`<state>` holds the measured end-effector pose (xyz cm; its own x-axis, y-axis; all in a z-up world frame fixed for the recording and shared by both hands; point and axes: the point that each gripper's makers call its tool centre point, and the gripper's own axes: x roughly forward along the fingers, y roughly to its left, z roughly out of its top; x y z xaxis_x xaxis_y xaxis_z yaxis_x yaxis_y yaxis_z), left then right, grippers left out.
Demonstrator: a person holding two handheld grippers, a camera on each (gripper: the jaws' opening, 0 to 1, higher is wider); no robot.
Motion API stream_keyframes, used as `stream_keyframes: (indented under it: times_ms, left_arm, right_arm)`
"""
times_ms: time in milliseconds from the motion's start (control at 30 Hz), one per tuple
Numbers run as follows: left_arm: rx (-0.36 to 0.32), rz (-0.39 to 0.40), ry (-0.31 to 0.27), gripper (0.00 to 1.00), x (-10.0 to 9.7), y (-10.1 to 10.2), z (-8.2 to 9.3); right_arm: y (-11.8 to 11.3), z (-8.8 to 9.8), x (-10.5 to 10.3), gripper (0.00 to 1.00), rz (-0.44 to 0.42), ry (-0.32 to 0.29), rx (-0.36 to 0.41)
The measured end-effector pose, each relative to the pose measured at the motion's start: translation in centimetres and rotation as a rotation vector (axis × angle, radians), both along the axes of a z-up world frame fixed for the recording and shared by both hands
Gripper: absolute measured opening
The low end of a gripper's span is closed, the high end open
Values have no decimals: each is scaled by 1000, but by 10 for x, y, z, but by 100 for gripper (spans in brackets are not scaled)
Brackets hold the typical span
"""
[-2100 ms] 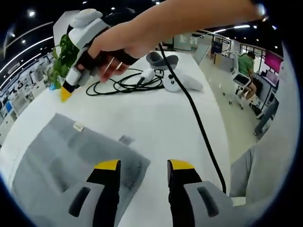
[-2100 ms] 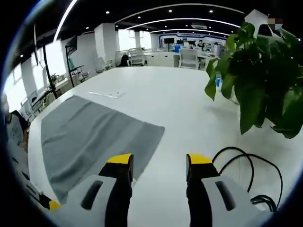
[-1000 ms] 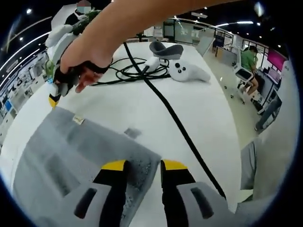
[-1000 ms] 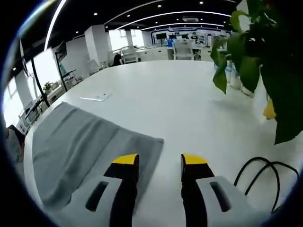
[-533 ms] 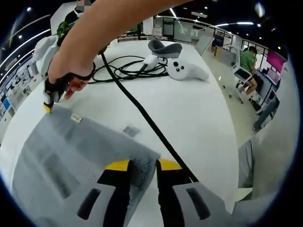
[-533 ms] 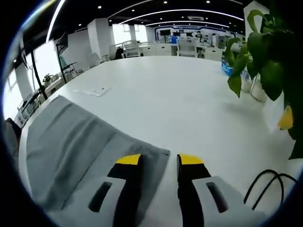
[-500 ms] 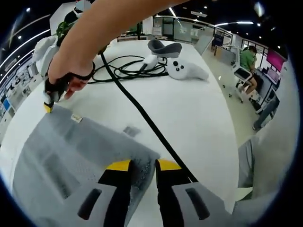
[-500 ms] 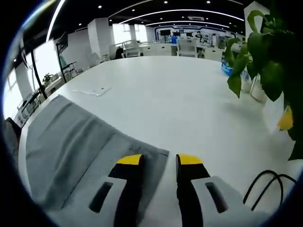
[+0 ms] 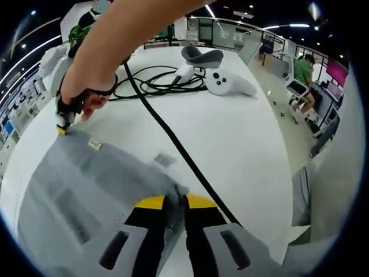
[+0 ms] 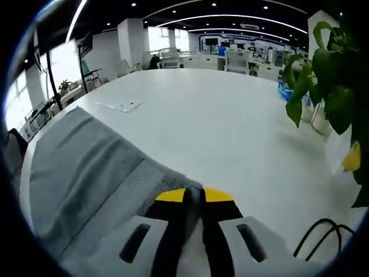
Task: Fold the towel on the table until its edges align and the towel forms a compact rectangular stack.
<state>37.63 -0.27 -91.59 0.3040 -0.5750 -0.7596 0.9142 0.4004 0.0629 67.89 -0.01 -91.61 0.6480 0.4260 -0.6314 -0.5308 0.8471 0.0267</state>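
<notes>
**Both claws clenched on adjacent corners of the towel**

In the left gripper view, the left gripper [image 9: 174, 202] is seen with its yellow-tipped jaws drawn almost together, a corner of the grey towel [image 9: 86, 196] being pinched between them. The cloth is bunched slightly at the tips. The rest of the towel is spread flat on the white table [image 9: 230, 133], close to its near edge, with a small label [image 9: 95, 143] showing near the far corner of the cloth.

At that far corner, the right gripper [image 9: 61, 130] is seen in the same view, held in a person's hand [image 9: 86, 86]; its yellow tip is pressed down onto the towel's edge. In the right gripper view, the right gripper [image 10: 194, 196] is shown with its jaws nearly closed, and the towel [image 10: 81, 173] corner is caught between them. From there the cloth runs away to the left, lying flat with lengthwise creases.

A black cable [image 9: 173, 138] is laid across the table, passing just beside the left gripper's jaws, and is coiled further back near a white controller [image 9: 228, 83] and a grey headset [image 9: 202, 56]. A potted plant [image 10: 328, 75] is seen at the table's right side in the right gripper view, and a flat white card [image 10: 118, 105] lies beyond the towel.
</notes>
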Motion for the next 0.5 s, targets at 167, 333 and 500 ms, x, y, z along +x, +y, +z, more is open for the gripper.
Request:
stream_keyframes:
  times_ms: [167, 333, 500]
  left_arm:
    - [11, 0, 3, 11, 0, 0, 0]
    - [17, 21, 8, 10, 0, 0, 0]
    - [27, 27, 0, 7, 2, -1, -2]
  right_arm:
    - [-2, 0, 0, 5, 8, -7, -13]
    - [0, 0, 2, 5, 20, -3, -11]
    - [1, 1, 1, 3, 33, 0, -16]
